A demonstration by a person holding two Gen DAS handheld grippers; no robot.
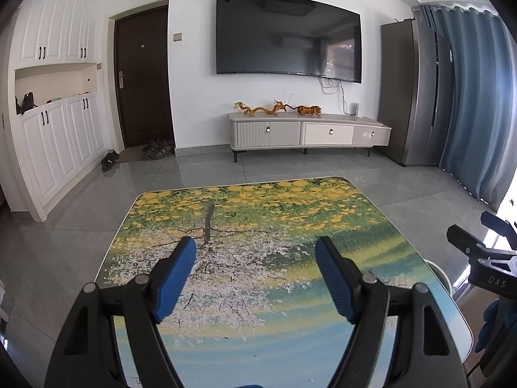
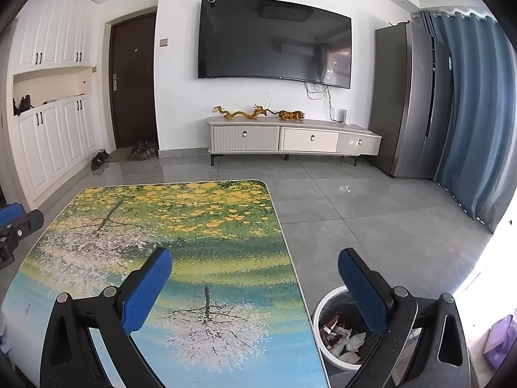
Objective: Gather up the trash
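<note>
The left gripper (image 1: pixel 255 249) is above the table (image 1: pixel 290 213), and its two blue fingers (image 1: pixel 176 278) stand wide apart with nothing between them. The table top has a printed picture of trees with yellow and white flowers over blue water. No trash lies on the part of the table that both views show.

The right gripper (image 2: pixel 255 258) is also spread wide and holds nothing. Its left finger (image 2: pixel 145 291) is over the table (image 2: pixel 97 242), and its right finger (image 2: pixel 365 294) is over the trash bin (image 2: pixel 326 352). This bin is white with a dark liner and stands on the grey floor (image 2: pixel 371 220), just beside the right edge of the table, at 5 o'clock in the right wrist view. Inside it there are crumpled white paper pieces (image 2: pixel 349 342) and some dark reddish wrappers (image 2: pixel 329 326). In the left wrist view only a small part of the bin rim (image 1: pixel 439 271) shows at 4 o'clock, behind the table edge.

The right gripper shows at 3 o'clock in the left wrist view as a black part (image 1: pixel 475 245). The left gripper shows at 9 o'clock in the right wrist view (image 2: pixel 16 226).

At 12 o'clock a dark television (image 2: pixel 274 38) hangs on the white wall above a low cabinet (image 2: pixel 290 139). Something purple (image 2: pixel 501 339) is on the floor at 4 o'clock.
</note>
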